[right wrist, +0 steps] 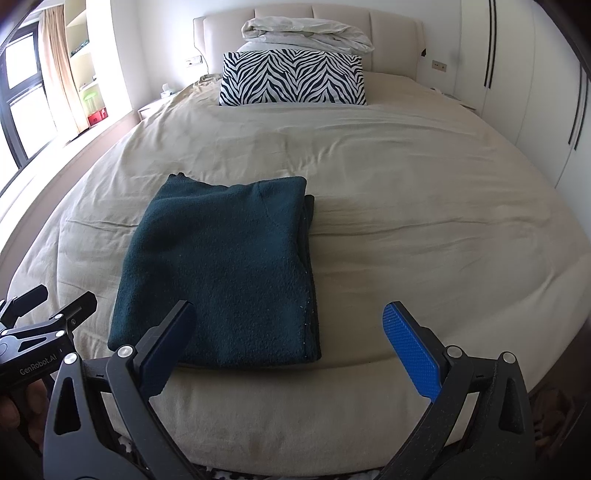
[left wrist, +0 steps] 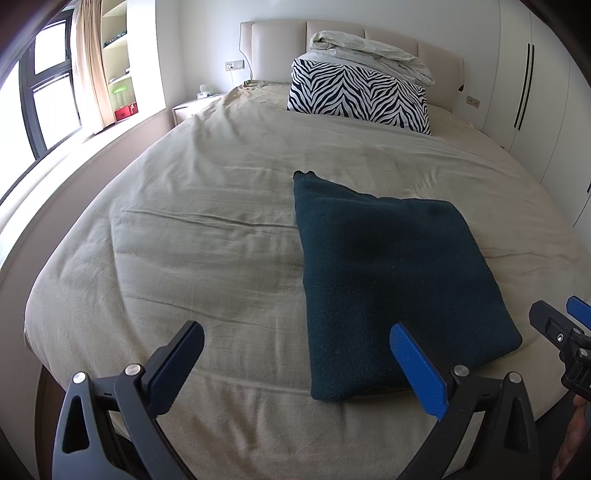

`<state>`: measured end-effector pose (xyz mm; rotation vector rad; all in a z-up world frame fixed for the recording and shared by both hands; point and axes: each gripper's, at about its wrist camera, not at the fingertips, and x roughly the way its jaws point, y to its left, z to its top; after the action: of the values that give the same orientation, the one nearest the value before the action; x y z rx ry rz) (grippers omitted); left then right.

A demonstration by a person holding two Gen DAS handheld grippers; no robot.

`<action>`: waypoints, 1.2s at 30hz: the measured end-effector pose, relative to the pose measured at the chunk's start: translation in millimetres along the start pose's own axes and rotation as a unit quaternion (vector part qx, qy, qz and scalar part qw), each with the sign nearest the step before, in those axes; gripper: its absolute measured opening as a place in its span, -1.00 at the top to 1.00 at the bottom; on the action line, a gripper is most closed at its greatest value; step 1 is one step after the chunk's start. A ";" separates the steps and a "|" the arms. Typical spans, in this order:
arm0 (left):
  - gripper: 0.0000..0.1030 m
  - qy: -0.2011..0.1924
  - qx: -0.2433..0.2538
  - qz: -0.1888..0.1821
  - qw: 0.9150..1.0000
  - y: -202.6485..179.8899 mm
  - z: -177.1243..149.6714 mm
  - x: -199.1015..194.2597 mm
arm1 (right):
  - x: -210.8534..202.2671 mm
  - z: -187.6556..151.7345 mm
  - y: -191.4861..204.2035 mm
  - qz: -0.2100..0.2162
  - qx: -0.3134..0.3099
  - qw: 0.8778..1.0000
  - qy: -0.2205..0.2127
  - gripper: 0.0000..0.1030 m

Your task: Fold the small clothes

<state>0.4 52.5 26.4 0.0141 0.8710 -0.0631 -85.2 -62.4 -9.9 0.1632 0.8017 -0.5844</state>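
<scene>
From the left wrist view, a dark teal knit sweater (left wrist: 391, 273) lies folded into a thick rectangle on the wrinkled beige bedspread (left wrist: 184, 229), near the foot edge. The left gripper (left wrist: 295, 363) hovers low with fingers spread wide, holding nothing.

From the right wrist view, the fuzzy sweater (right wrist: 225, 273) shows stacked layers along its right edge. The right gripper (right wrist: 290, 349) hangs splayed and empty; a zebra-print pillow (right wrist: 291, 79) leans at the padded headboard (right wrist: 391, 33).

On the 1 bed (right wrist: 406, 229) lies 1 folded dark green garment (right wrist: 221, 266), 1 zebra-print pillow (right wrist: 291, 79) and 1 bundle of pale bedding (right wrist: 306, 35) stacked behind it. 2 tools show: the left tool (left wrist: 295, 365) and the right tool (right wrist: 288, 347).
</scene>
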 end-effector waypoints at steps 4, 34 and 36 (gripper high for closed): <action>-1.00 0.000 0.000 0.001 1.000 -0.8 -0.6 -0.2 | 0.9 0.2 0.1 0.000 0.001 1.000 0.002 -1.00; -1.00 0.003 0.000 0.002 1.000 -1.0 -3.8 1.8 | 2.4 -1.9 -0.5 0.000 0.003 1.000 0.005 -1.00; -1.00 0.003 0.000 0.002 1.000 -0.8 -4.2 2.1 | 2.8 -3.0 -0.7 0.000 0.003 1.000 0.005 -1.00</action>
<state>-1.6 51.7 22.0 0.0166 0.8771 -0.0602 -85.9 -63.1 -14.0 0.1714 0.8101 -0.5860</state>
